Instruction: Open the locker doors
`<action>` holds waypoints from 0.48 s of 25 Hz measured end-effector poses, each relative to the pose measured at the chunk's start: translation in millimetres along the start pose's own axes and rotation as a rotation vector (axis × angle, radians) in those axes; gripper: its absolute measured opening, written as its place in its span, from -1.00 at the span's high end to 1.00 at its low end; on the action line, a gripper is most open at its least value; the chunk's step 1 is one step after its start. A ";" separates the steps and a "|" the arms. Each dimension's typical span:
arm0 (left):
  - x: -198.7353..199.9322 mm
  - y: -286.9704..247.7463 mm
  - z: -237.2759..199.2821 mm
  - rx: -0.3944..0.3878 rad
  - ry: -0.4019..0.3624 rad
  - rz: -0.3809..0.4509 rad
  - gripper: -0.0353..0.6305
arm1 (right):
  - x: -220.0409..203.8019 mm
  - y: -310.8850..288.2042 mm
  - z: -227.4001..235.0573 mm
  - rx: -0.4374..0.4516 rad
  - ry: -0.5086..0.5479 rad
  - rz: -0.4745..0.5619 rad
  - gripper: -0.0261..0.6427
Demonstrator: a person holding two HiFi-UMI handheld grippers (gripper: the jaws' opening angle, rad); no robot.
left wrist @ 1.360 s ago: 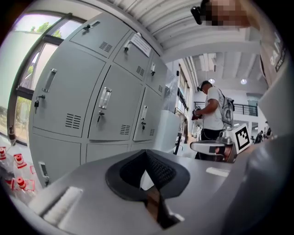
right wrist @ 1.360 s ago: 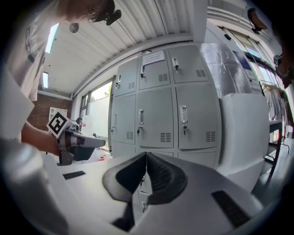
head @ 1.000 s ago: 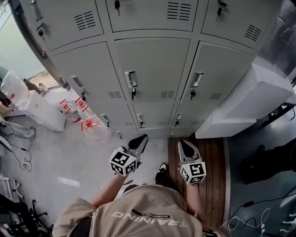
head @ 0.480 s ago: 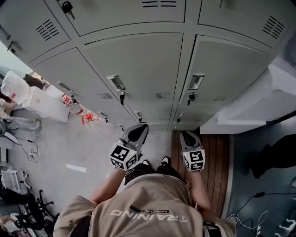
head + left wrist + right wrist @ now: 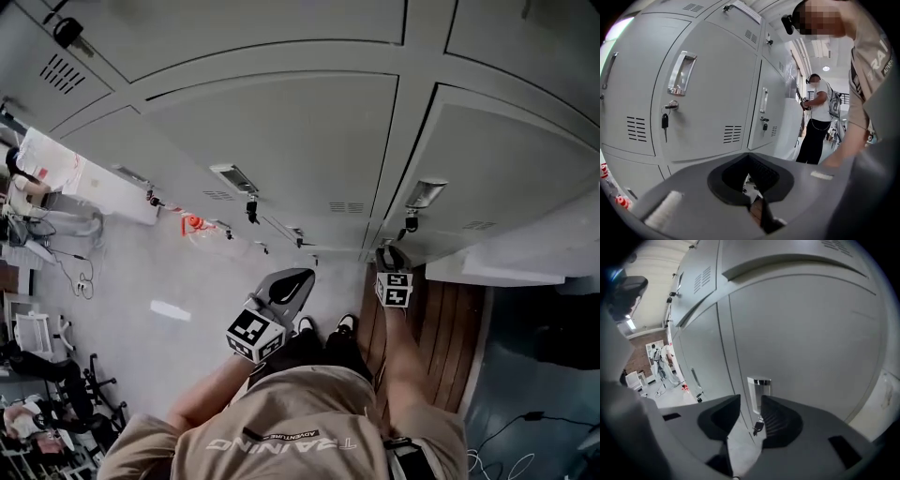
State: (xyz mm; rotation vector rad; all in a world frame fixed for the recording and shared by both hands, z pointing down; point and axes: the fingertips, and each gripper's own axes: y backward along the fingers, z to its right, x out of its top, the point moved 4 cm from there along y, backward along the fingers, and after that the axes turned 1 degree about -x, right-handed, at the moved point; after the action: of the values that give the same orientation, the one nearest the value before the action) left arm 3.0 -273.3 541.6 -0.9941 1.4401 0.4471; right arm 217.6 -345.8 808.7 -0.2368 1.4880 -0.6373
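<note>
While standing close against the locker bank (image 5: 281, 56), faced grey steel from edge to edge and found every door in sight shut. Picked out the right-hand door (image 5: 497, 169) as the nearer target, with the middle door (image 5: 281, 141) beside it across a narrow upright (image 5: 401, 150). Judged such a door to be stiff, thin sheet metal, light on its hinges and likely to swing freely once unlatched, yet too flat and smooth to grip anywhere but at its fitting. Held the left gripper (image 5: 296, 278) low and back from the middle door, jaws together on nothing. Had the right gripper (image 5: 750, 405) at the right-hand door with jaws just opened wide, empty, framing the handle (image 5: 759, 392) without visibly touching it. Read that handle as a recessed chrome pull, hard and slick, best taken by hooking one jaw behind its raised lip and drawing straight out from the door face. Noted the key (image 5: 758, 427) hanging in the lock just below the handle, small and loose. Judged a turn of it possibly needed first, and a careless jaw liable to knock or bend it.
</note>
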 end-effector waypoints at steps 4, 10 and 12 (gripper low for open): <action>-2.5 2.5 -6.6 0.030 0.019 -0.024 0.88 | -4.4 -19.3 0.9 0.001 0.020 -0.014 0.58; -10.3 12.9 -19.8 0.080 0.040 -0.060 0.88 | -3.1 -35.2 -7.0 0.014 0.135 -0.048 0.58; -13.9 14.1 -21.3 0.085 0.051 -0.065 0.88 | -1.8 -33.8 -6.7 0.009 0.119 -0.032 0.58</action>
State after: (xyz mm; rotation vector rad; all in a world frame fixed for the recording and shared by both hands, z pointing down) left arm -22.9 -277.9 553.9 -0.9866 1.4562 0.3123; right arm 202.9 -370.8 827.2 -0.2190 1.5972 -0.6936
